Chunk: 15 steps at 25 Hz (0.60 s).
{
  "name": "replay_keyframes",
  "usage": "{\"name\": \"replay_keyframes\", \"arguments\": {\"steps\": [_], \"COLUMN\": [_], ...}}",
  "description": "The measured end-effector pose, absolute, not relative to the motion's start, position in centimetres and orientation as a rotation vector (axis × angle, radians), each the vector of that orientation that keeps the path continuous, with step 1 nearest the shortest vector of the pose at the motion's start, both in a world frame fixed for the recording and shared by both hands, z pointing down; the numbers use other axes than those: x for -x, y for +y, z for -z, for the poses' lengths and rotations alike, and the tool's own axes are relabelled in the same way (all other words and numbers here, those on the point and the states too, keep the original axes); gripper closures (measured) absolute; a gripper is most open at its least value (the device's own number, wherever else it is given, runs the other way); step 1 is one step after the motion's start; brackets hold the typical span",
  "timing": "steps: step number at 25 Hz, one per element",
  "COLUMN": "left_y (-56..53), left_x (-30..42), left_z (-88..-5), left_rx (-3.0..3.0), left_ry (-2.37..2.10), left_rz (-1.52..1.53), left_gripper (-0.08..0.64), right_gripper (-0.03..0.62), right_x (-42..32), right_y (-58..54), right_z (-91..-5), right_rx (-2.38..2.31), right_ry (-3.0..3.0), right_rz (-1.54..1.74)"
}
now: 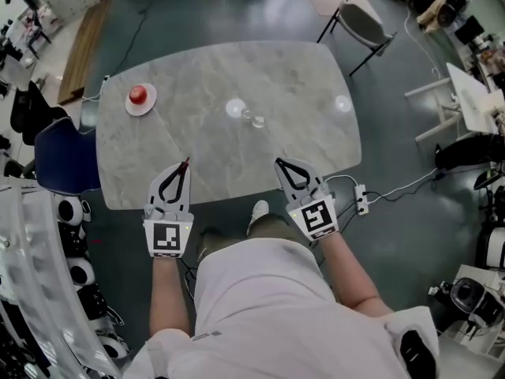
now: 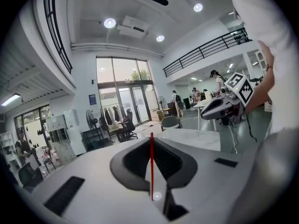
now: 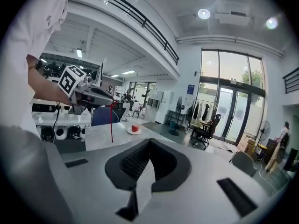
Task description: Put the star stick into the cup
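My left gripper [image 1: 180, 172] hangs over the table's near edge, shut on a thin red stick [image 1: 184, 169]. In the left gripper view the red stick [image 2: 152, 164] stands upright between the closed jaws of the left gripper [image 2: 152, 136]. The right gripper view shows the red stick [image 3: 111, 125] hanging down from the left gripper [image 3: 93, 96]. A small clear cup [image 1: 257, 121] stands near the table's middle, well beyond both grippers. My right gripper [image 1: 289, 168] is shut with nothing in it, level with the left one; its jaws meet at the right gripper [image 3: 149, 141].
A red apple [image 1: 138, 95] lies on a small plate [image 1: 147, 107] at the far left of the marble table [image 1: 300, 77]. A dark blue chair [image 1: 63, 156] stands at the table's left, a grey chair [image 1: 364, 24] beyond the far right corner. Cables and a power strip [image 1: 360, 198] lie on the floor at right.
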<state>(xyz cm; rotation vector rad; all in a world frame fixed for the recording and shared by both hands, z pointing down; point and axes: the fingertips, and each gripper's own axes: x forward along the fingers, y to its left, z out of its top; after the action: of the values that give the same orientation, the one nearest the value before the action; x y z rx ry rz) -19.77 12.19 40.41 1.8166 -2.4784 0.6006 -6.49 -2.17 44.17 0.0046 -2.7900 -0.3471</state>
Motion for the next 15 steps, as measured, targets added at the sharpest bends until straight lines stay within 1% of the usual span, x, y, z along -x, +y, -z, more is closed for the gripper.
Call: {"name": "replay_keyframes", "arguments": {"steps": [7,15], "left_y": [3.3,-4.4], "left_x": [18.3,17.0], "left_z": [-40.0,-40.6], "left_rx": [-1.857,-2.06], "left_ry": [-2.479,-2.365], "left_rz": [-0.628,-0.679], "left_gripper": [0.543,0.543], "right_gripper": [0.581,0.581], "right_x": [4.7,2.7], "right_y": [-9.4,-13.8], "right_z": [-45.3,-46.6], "right_rx": [-0.027,-0.178], "right_ry": [-2.8,-2.785], "right_rz": [0.313,0.224]}}
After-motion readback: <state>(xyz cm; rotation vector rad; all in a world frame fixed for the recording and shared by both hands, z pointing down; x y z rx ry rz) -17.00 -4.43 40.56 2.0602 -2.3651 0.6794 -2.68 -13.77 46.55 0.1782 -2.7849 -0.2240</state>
